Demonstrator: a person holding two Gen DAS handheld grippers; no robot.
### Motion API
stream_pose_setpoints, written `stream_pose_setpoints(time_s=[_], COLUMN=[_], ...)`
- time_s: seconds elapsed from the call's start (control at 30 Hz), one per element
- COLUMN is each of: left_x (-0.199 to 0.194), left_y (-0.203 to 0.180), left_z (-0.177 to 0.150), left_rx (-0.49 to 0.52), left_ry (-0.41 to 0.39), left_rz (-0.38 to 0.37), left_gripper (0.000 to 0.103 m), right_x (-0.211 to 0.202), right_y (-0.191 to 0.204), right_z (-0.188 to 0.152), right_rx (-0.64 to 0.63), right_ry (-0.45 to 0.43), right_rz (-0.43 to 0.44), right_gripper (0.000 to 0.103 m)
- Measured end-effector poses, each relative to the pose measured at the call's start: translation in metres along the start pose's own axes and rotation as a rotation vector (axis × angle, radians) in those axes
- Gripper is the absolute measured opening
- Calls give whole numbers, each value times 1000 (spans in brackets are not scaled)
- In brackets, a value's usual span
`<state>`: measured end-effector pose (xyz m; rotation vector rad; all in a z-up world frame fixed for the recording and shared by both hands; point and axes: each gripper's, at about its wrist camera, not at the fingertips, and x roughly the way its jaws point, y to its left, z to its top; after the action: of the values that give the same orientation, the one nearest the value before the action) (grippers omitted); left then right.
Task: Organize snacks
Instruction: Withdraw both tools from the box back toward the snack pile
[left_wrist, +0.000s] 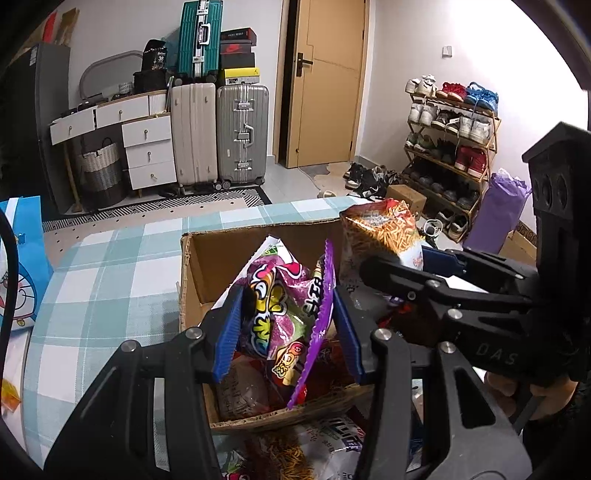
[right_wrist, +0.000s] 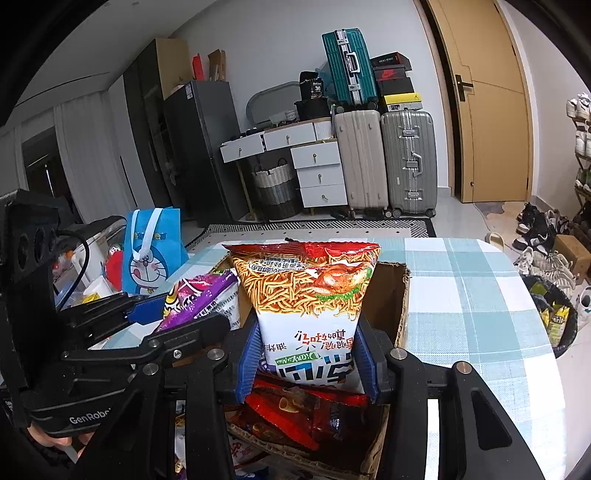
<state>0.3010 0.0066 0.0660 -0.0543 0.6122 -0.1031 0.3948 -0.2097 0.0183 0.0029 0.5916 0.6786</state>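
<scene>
With several packets already in the cardboard box (left_wrist: 207, 258), the left gripper (left_wrist: 288, 332) clamps a purple snack bag (left_wrist: 280, 310) and the right gripper (right_wrist: 308, 354) clamps a noodle-snack bag (right_wrist: 306, 291) above it, while more packets beside the box await sorting.

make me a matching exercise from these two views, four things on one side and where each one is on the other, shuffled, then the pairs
Things:
1. purple snack bag
2. noodle snack bag
3. red snack pack
4. blue cartoon bag

Places:
A. lying in the cardboard box
B. between the left gripper fingers
C. standing on the table, outside the box
D. between the right gripper fingers

Pairs: 1-B, 2-D, 3-A, 4-C
</scene>
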Motion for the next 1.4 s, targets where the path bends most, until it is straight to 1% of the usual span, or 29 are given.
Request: stream_pose_setpoints(time_s=[0.17, 0.23, 0.27, 0.3, 0.33, 0.37, 0.4, 0.43, 0.47, 0.5, 0.53, 0.57, 0.67, 0.7, 0.77, 0.83, 1.03, 1.13, 1.2, 1.27, 1.4], left_x=[8, 5, 2, -1, -5, -9, -14, -22, -28, -35, -42, -47, -63, -68, -79, -87, -104, -104, -103, -101, -96], left_y=[1, 2, 3, 4, 7, 9, 12, 13, 15, 16, 19, 21, 26, 28, 31, 32, 36, 37, 38, 38, 34], left_z=[2, 2, 2, 2, 2, 1, 0, -1, -2, -4, -8, -11, -24, -29, -41, -52, -84, -94, -100, -103, -105], left_rx=[-11, -20, -27, -35, -41, -47, -52, -58, -63, -68, -75, -83, -107, -112, -119, -117, -115, -113, -121, -123, -112], left_ry=[30, 22, 14, 11, 12, 11, 6, -5, -17, -26, -27, -24, -22, -23, -29, -17, 7, 32, 51, 65, 82], left_rz=[-4, 3, 10, 15, 14, 11, 10, 15, 18, 17, 12, 8, 24, 36, 47, 54, 71, 80, 78, 74, 72], left_gripper=[45, 45, 46, 50, 56, 61, 72, 81, 83, 83, 85, 86, 96, 102, 102, 102, 102, 102, 102, 102, 102], right_x=[4, 5, 3, 1, -3, -9, -14, -23, -30, -36, -43, -50, -65, -69, -76, -83, -97, -97, -91, -87, -75], right_y=[-1, -2, -2, -1, 0, 1, 3, 4, 5, 5, 4, 3, -2, -3, -4, -4, 2, 2, 3, 2, 3], right_z=[1, 1, 1, 1, 1, 0, -1, -2, -2, -3, -5, -7, -16, -19, -28, -37, -65, -77, -80, -83, -89], right_rx=[-6, -8, -9, -12, -20, -33, -45, -58, -65, -71, -74, -71, -50, -46, -35, -29, -57, -56, -59, -68, -78], right_ry=[11, 16, 12, 6, -2, -11, -21, -37, -47, -52, -53, -51, -30, -25, -12, 1, 45, 66, 96, 106, 158], right_rz=[-11, -19, -19, -17, -11, -5, -11, -26, -30, -33, -34, -33, -48, -53, -57, -55, -61, -71, -66, -75, -83], right_gripper=[46, 48, 51, 53, 56, 66, 70, 78, 84, 88, 97, 102, 102, 102, 102, 102, 103, 103, 103, 103, 103])
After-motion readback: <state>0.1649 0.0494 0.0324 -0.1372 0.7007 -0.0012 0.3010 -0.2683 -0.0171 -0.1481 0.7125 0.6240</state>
